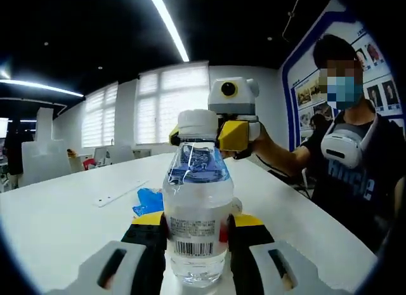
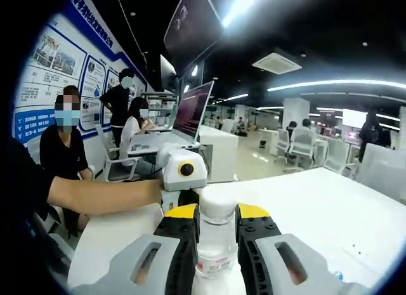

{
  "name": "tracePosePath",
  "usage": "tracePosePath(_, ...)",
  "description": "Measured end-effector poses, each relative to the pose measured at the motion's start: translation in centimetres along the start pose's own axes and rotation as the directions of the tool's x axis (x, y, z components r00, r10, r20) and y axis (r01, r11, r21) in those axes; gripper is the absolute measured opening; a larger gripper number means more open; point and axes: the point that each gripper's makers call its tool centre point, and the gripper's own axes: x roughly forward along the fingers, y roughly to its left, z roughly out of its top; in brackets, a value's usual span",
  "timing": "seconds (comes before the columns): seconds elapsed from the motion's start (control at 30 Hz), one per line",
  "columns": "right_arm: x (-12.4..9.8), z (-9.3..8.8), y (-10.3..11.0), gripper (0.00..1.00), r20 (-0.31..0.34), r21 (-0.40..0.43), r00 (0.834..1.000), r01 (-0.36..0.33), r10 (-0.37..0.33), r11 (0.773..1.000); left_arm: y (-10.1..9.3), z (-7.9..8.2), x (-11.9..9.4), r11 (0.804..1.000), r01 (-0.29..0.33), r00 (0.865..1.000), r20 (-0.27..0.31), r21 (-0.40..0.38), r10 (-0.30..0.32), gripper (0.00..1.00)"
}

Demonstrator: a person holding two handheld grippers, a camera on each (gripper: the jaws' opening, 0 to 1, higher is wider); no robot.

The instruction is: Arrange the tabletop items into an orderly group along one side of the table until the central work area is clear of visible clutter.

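Both grippers (image 1: 197, 241) (image 2: 217, 235) clamp bottle (image 1: 197, 206).

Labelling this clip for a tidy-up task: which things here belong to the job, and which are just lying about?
In the job:
water bottle, held at the body by the left claw
its white cap, gripped by the right claw

Lying about:
blue wrapper
white strip

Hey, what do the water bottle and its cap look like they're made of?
The bottle looks like clear, glossy thin plastic: you see water and the table through it, under a paper-like printed label. Its cap looks like opaque white plastic, matte.
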Motion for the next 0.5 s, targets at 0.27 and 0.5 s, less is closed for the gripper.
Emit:
tracePosePath(0.27, 0.25, -0.47, 0.06, 0.17, -0.028, 0.007, 0.999, 0.046, -0.046, 0.999, 0.15, -0.41, 0.06, 1.0, 0.022, 1.0, 0.009, -0.002, -0.022, 0.36)
tracePosePath(0.5, 0.46, -0.74, -0.02, 0.17, -0.037, -0.005, 0.996, 0.086, -0.086, 0.996, 0.22, -0.59, 0.14, 0.999, 0.048, 0.998, 0.033, -0.002, -0.048, 0.36)
